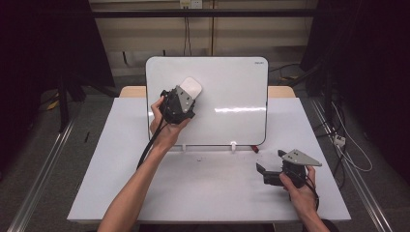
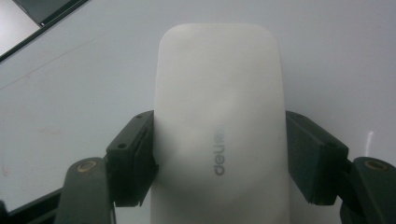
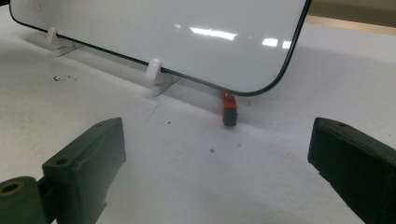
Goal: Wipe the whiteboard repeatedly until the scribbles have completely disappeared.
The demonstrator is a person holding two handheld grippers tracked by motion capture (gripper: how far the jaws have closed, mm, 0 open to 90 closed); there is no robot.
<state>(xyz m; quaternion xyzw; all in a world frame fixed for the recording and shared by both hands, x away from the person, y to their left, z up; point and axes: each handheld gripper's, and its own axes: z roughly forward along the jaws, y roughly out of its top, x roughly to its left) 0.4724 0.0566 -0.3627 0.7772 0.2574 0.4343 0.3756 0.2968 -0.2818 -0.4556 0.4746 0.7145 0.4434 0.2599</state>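
A whiteboard (image 1: pixel 232 96) stands tilted on small white feet on the table. My left gripper (image 1: pixel 186 96) is shut on a white eraser (image 1: pixel 191 88), which lies against the board's upper left area. In the left gripper view the eraser (image 2: pixel 219 116), marked with grey lettering, sits between both black pads (image 2: pixel 133 158) over the board surface (image 2: pixel 84 74). My right gripper (image 1: pixel 270 162) rests on the table at the front right, its jaws open with nothing between them. In the right gripper view its jaws (image 3: pixel 215 172) stand wide apart, facing the board's lower corner (image 3: pixel 187 37).
A small red and black piece (image 3: pixel 229 108) lies on the table just under the board's lower right corner, also seen as the red piece (image 1: pixel 255 149). White feet (image 3: pixel 154 74) prop the board. Dark specks dot the white table (image 1: pixel 203 188). Black stands flank the table.
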